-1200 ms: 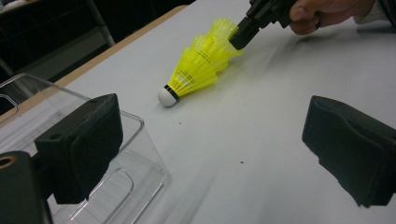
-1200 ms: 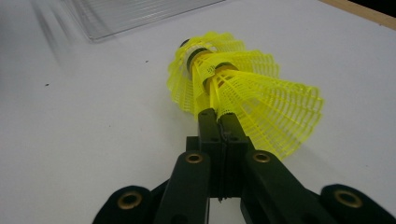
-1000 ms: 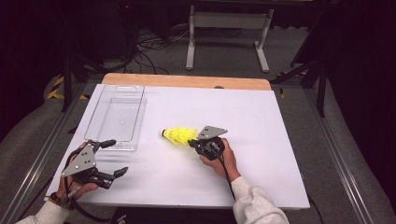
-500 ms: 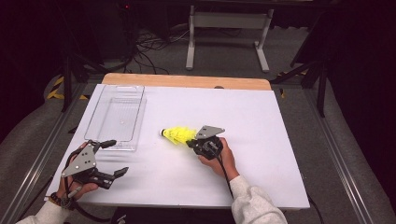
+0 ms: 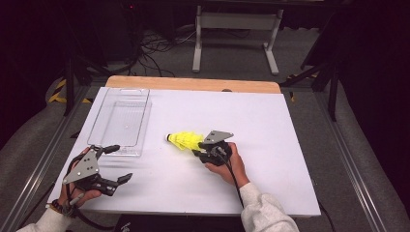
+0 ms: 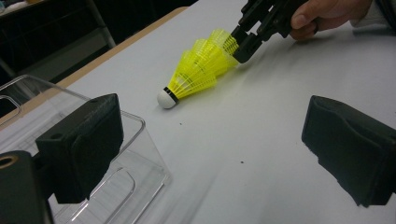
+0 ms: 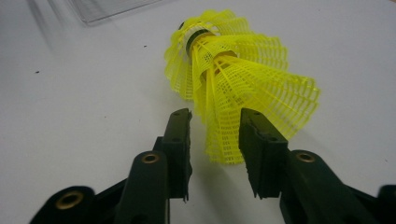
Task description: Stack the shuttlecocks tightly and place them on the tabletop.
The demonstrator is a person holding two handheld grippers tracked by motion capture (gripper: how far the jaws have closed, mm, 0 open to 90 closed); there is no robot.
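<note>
Nothing has travelled across the table since the earlier high view; both hands sit where they sat, and the one change is at the right gripper point(image 7: 214, 140), whose jaws have just been opening. In the right gripper view they now stand parted, a gap on each side of the yellow skirt edge that reaches between them, so the pads no longer press it. The shuttlecocks point(image 5: 184, 140), several yellow ones nested cork into skirt, lie on their side on the white table point(image 5: 290, 159), white cork toward 9 o'clock in the high view, wide skirt toward 3 o'clock at the jaws.

This looks like a release, or a re-grip. To do it well, open a little wider before backing off, then draw straight back toward 4 o'clock along the stack's axis so a pad does not snag the mesh and roll or unnest it. If re-gripping, bite nearer the cork, where the stack is stiffer.

Farther out, the clear tray point(image 5: 121, 121) sits at 10 o'clock from the stack, well apart. The left gripper point(image 5: 117, 163) rests at 8 o'clock, jaws spread wide, holding nothing.
</note>
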